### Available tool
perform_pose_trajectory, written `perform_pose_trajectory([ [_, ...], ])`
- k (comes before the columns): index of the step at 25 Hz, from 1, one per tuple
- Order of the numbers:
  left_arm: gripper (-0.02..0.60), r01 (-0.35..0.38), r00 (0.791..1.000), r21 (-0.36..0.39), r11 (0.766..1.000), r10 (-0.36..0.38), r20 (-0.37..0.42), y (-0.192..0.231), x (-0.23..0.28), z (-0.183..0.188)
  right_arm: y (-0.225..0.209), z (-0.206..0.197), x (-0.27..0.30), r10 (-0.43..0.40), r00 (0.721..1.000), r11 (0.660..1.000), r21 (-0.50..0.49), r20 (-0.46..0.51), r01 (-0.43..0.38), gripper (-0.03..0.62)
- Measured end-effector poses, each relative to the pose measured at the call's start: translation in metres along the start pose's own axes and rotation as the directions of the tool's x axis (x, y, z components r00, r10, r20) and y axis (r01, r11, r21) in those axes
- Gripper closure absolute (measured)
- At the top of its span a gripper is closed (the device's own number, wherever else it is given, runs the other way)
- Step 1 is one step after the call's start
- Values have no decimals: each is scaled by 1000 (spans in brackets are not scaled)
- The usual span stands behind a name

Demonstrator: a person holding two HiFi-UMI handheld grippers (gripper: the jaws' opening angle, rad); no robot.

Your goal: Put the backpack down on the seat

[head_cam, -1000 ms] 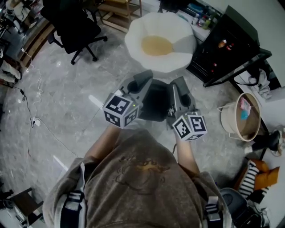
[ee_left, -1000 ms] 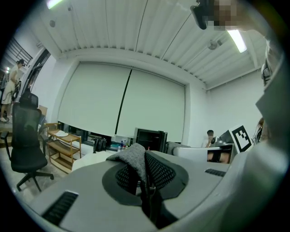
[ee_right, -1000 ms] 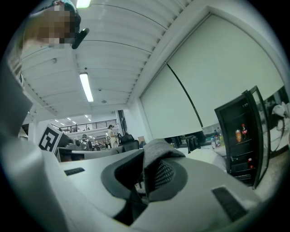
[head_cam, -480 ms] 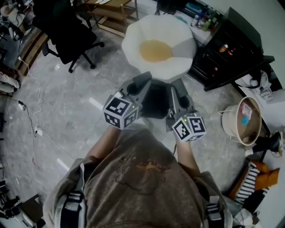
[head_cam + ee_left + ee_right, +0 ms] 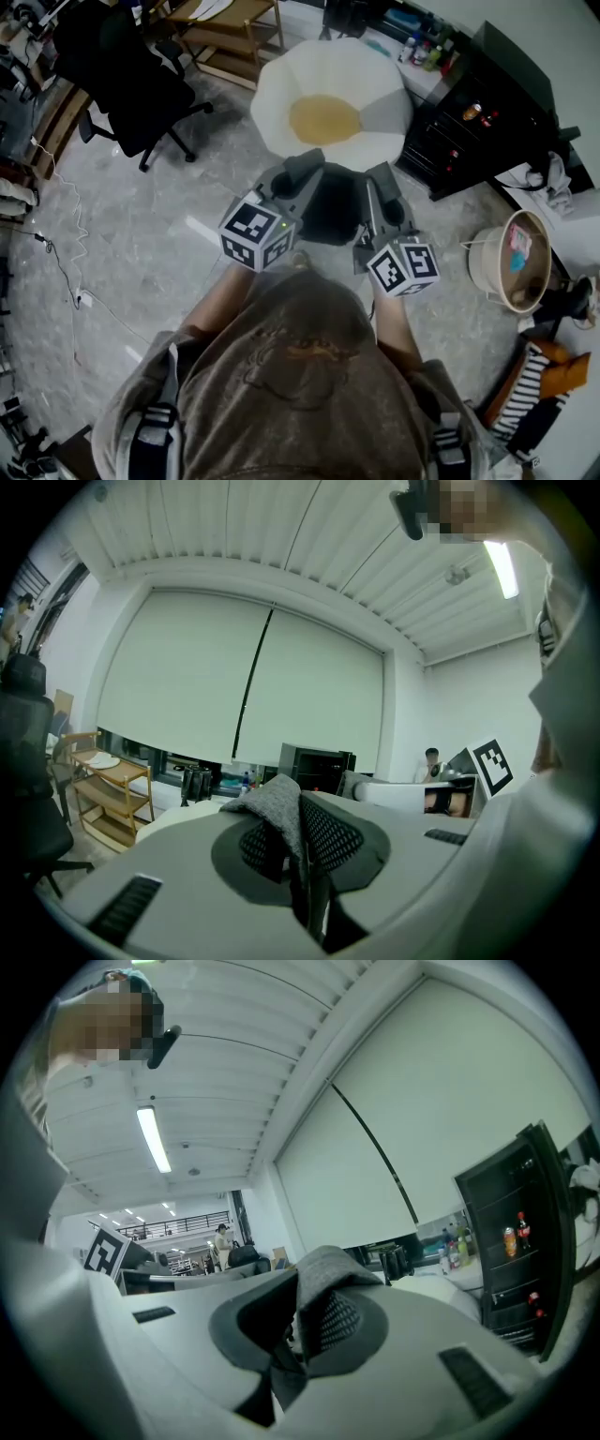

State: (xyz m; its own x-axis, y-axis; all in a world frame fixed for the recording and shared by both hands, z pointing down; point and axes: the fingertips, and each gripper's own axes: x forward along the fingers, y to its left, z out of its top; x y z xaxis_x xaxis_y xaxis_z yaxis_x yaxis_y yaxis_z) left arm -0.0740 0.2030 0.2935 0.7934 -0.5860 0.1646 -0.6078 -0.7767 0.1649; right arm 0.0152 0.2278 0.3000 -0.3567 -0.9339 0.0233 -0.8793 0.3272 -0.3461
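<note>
A dark backpack (image 5: 328,202) hangs between my two grippers, just in front of the seat (image 5: 375,66), a white petal-shaped chair with a tan cushion (image 5: 323,119). My left gripper (image 5: 302,171) is shut on a grey fabric strap (image 5: 277,806) of the backpack. My right gripper (image 5: 382,178) is shut on another grey strap (image 5: 323,1274). In the left gripper view (image 5: 302,841) and the right gripper view (image 5: 298,1327) the jaws pinch the fabric tightly and point upward at the ceiling. Most of the backpack's body is hidden under the grippers.
A black office chair (image 5: 131,84) stands at the left and a wooden shelf (image 5: 230,28) behind it. A black cabinet (image 5: 497,103) is right of the seat. A beige basket (image 5: 516,258) and striped cloth (image 5: 539,394) lie at the right. Cables (image 5: 56,216) trail on the floor.
The seat has come nearer to the grippers in the head view as the person stepped forward. Both grippers keep their hold on the straps.
</note>
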Motion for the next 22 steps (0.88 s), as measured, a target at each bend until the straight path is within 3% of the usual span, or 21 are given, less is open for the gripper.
perform_pose_trajectory([
  [22, 552, 5, 1000, 11, 1000, -4, -27, 75, 88, 11, -64, 14, 98, 10, 1000, 1000, 17, 1, -10, 566],
])
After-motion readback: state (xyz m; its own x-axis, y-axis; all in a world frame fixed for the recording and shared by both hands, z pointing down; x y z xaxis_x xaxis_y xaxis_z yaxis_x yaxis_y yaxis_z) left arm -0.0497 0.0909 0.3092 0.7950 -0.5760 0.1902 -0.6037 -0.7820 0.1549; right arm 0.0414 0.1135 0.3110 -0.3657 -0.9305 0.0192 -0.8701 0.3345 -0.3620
